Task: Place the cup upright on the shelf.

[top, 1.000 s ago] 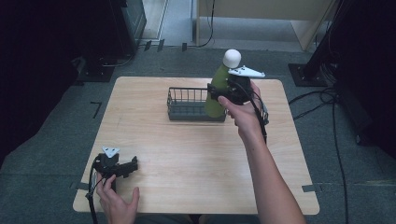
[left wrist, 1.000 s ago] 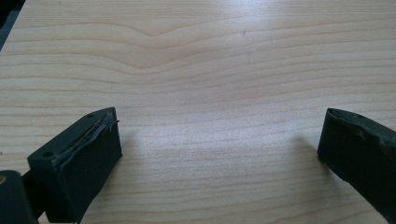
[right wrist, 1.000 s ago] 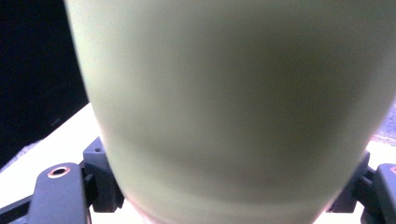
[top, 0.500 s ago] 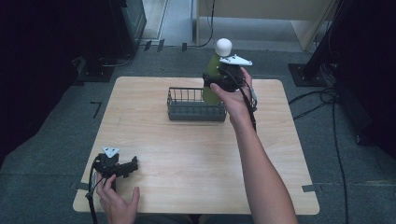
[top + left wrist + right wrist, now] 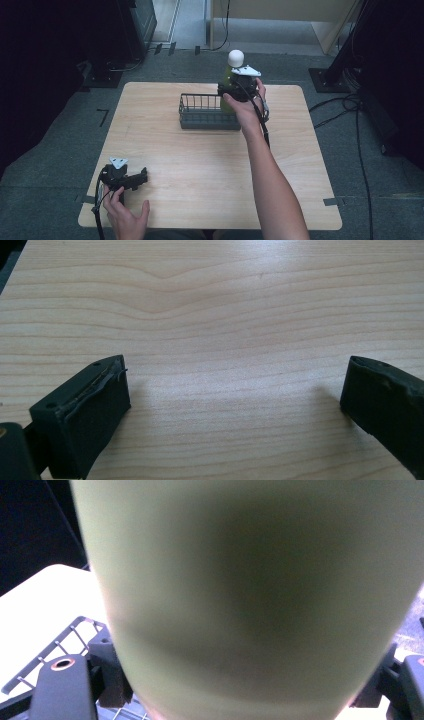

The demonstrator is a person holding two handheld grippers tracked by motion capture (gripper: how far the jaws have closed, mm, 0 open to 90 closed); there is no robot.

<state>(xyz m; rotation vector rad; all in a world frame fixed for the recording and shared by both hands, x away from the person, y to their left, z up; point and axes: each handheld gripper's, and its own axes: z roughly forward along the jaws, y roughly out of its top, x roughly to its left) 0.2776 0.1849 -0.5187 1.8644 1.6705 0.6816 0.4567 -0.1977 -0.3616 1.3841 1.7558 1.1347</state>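
A pale green bottle (image 5: 227, 76) with a round white cap is held upright in the air above the far right end of the dark wire basket (image 5: 200, 114). My right gripper (image 5: 239, 92) is shut on the bottle's body. In the right gripper view the bottle (image 5: 250, 595) spans the frame between the two jaws, with the basket's wires (image 5: 65, 642) below at the left. My left gripper (image 5: 136, 179) lies on the table near the front left corner, a hand behind it. Its jaws stand wide open over bare wood (image 5: 235, 400), with nothing between the fingers (image 5: 90, 410).
The light wooden table (image 5: 210, 170) has its edges on all sides in the high view. Cables (image 5: 345, 105) and dark equipment stand on the grey floor around it. The person's right forearm (image 5: 270, 170) stretches across the table's middle right.
The right gripper has carried the bottle up from the basket's right end and a little to the left. The left gripper has stayed where it was.
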